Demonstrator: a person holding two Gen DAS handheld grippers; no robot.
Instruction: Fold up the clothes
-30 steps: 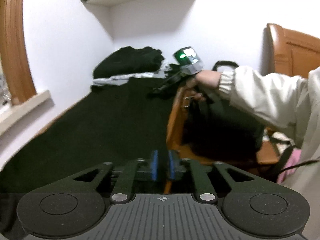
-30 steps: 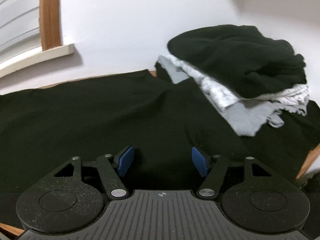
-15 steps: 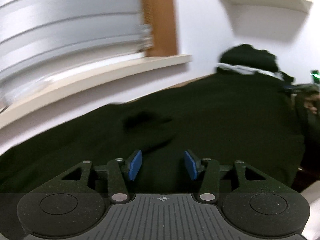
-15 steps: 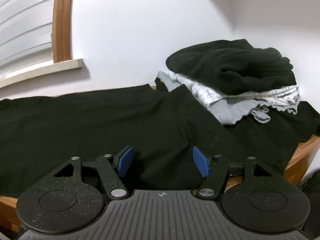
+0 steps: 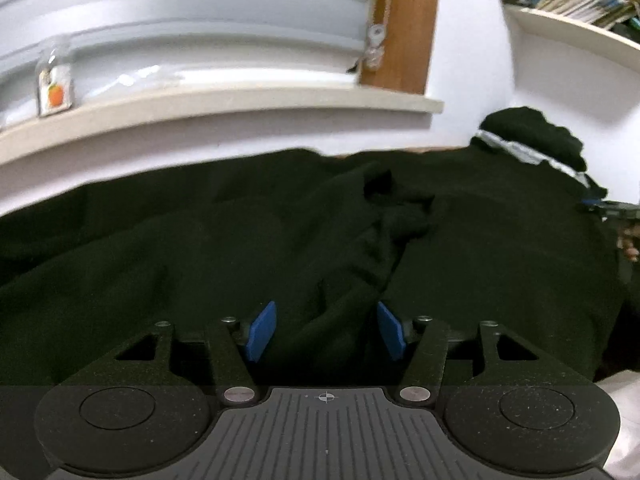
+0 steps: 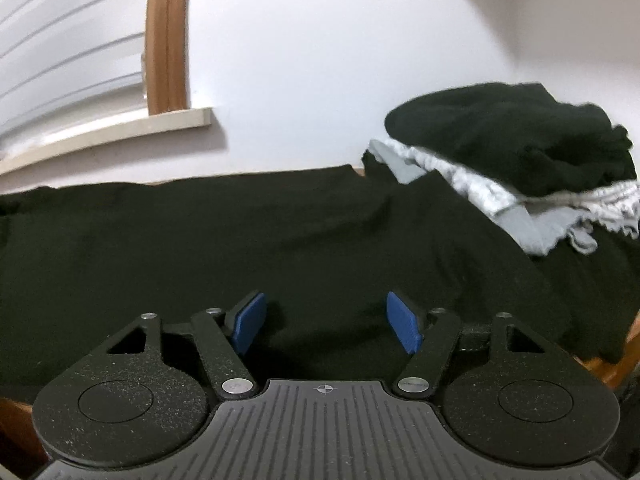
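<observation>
A large black garment (image 5: 200, 248) lies spread over the table, with a bunched ridge (image 5: 396, 216) running down its middle toward me. My left gripper (image 5: 326, 312) hovers low over that ridge. Its jaws are opening, and the fold lies between the blue pads (image 5: 262, 330) without being pressed. In the right wrist view the same black garment (image 6: 240, 232) lies flatter. My right gripper (image 6: 326, 308) stands open just above it, nothing pinched. The right gripper and the person's hand (image 5: 630, 240) show at the right edge of the left view.
A pile of clothes (image 6: 520, 140), black on top of grey and white, sits at the far right corner against the wall. A window sill (image 5: 200, 108) with a small jar (image 5: 56, 84) runs behind the table. A bookshelf (image 5: 580, 20) hangs above. The table's wooden edge (image 6: 624, 360) shows at right.
The left view swung from the chair and the person's arm round to the window side, and its jaws went from shut to apart. The right gripper shifted slightly; the pile now sits further right.
</observation>
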